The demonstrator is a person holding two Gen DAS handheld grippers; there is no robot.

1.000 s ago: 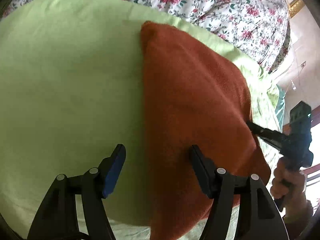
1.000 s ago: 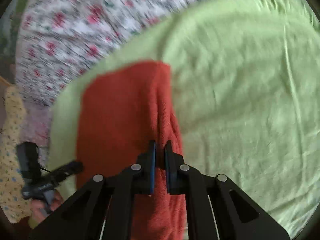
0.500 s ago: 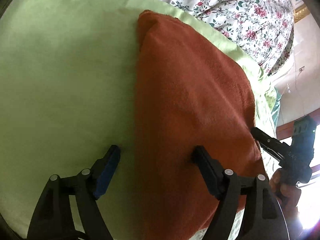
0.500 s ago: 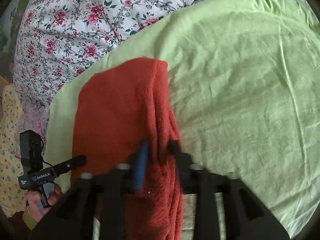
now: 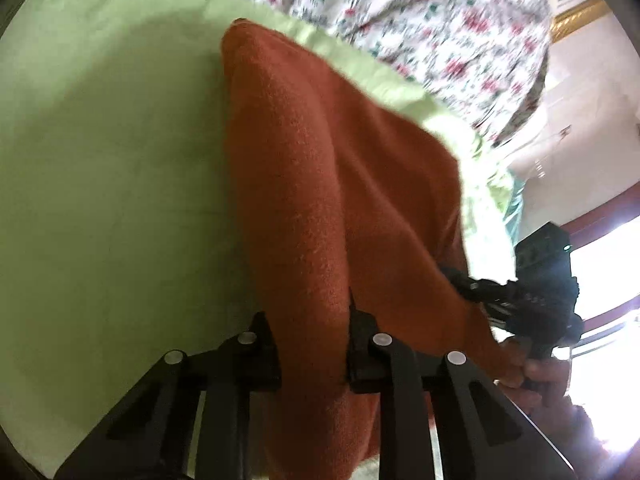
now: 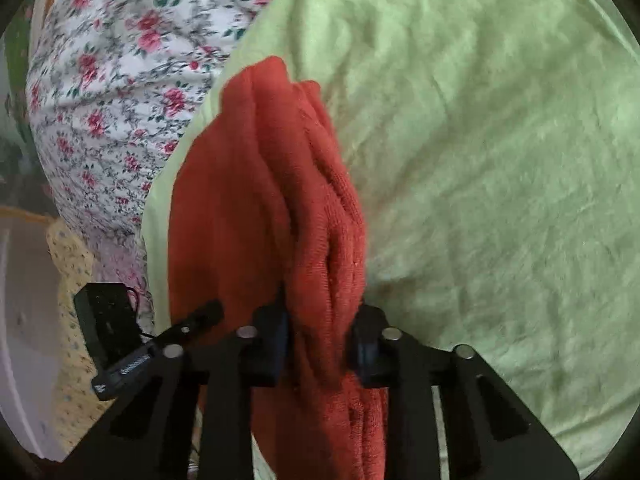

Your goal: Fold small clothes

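Although the orange-red cloth (image 5: 320,184) is already doubled into a long band, the folding is judged to be only partly done. The cloth is laid on the light green sheet (image 5: 100,160), near the edge where the floral bedcover (image 5: 420,20) begins. In the right wrist view several stacked layers are seen along the cloth's right-hand edge (image 6: 328,208), so at least one fold is taken as completed.

One long edge of the band is gathered between the jaws of the left gripper (image 5: 312,352), which are closing and are drawn narrow, with a ridge of cloth raised between the pads. The opposite, layered edge is taken in the same manner by the right gripper (image 6: 320,344); its jaws are likewise closing on a thick bunch of cloth, and the pads are seen pressed against it. The right gripper is also caught at the far right of the left wrist view (image 5: 464,280), with a hand (image 5: 536,376) on its handle.

What is left, by this reading, is a further fold: the pinched end is presumably to be lifted and carried over toward the far end, then flattened. No finished, compact packet is yet shown.
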